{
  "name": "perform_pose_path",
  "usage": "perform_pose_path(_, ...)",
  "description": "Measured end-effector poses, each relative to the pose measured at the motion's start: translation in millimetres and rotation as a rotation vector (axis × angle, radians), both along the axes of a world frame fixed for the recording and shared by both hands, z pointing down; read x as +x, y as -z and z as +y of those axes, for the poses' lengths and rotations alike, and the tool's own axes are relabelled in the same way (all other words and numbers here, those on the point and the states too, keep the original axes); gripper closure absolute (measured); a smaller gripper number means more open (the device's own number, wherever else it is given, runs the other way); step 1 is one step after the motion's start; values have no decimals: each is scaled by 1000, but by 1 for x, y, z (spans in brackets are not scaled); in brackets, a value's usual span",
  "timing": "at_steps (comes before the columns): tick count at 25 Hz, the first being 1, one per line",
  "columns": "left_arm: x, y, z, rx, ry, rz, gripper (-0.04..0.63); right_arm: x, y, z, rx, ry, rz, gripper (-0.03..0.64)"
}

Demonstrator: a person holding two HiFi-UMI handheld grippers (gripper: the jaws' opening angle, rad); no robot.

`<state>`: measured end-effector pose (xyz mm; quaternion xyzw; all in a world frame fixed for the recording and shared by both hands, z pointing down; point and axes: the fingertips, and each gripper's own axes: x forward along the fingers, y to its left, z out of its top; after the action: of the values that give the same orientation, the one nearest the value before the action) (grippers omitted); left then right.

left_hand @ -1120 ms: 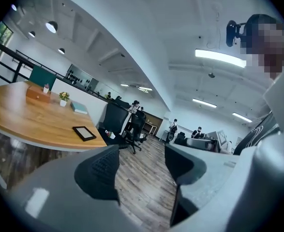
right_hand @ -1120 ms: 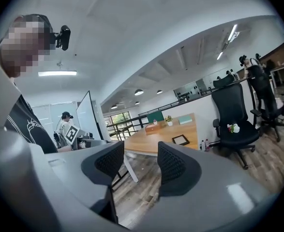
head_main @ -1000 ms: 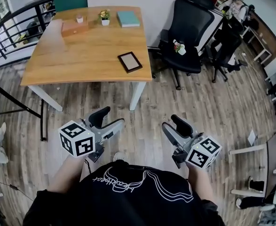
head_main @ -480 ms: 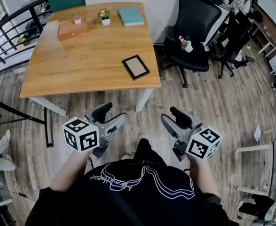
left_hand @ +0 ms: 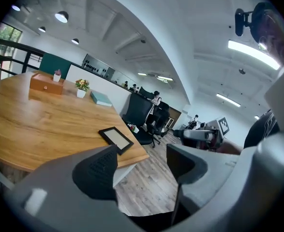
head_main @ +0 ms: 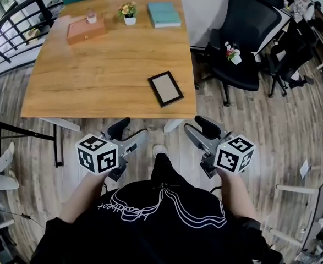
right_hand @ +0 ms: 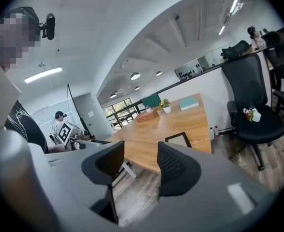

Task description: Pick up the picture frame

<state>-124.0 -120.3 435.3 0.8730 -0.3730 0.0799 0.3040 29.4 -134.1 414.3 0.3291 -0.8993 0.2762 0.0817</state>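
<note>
Several things share the table (head_main: 95, 81): picture frame (head_main: 165, 88), box (head_main: 85, 29), plant (head_main: 129, 12), book (head_main: 163, 14).

Room: light-wood desk (head_main: 95, 70) on grey-brown plank floor (head_main: 260, 131); black swivel office chair (head_main: 252, 29) beside it; black metal railing (head_main: 10, 23) behind.

Table (head_main: 95, 76): wood top, warm visible grain, smooth satin finish. Picture frame (head_main: 165, 88): dark matt border, pale flat insert. Floor (head_main: 271, 125): grey-brown wood-look planks, low sheen. Left gripper (head_main: 129, 132) and right gripper (head_main: 197, 128): grey matt plastic bodies. Their pads (right_hand: 173, 166): black, finely ribbed, rubber-like. Box (head_main: 85, 31): plain reddish wood. Chair (head_main: 255, 23): black cloth upholstery, matt
</note>
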Motion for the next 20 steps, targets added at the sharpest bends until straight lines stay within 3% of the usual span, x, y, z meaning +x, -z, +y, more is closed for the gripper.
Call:
perform_pose_path(10,-5,-45,-107,-93,105,-46,285,-21,-62,-128,-143,137,85,394)
perform_pose_path(20,-8,-86,-156,-144,185,-78,285,-30,-133,-181,-236,252,230,377)
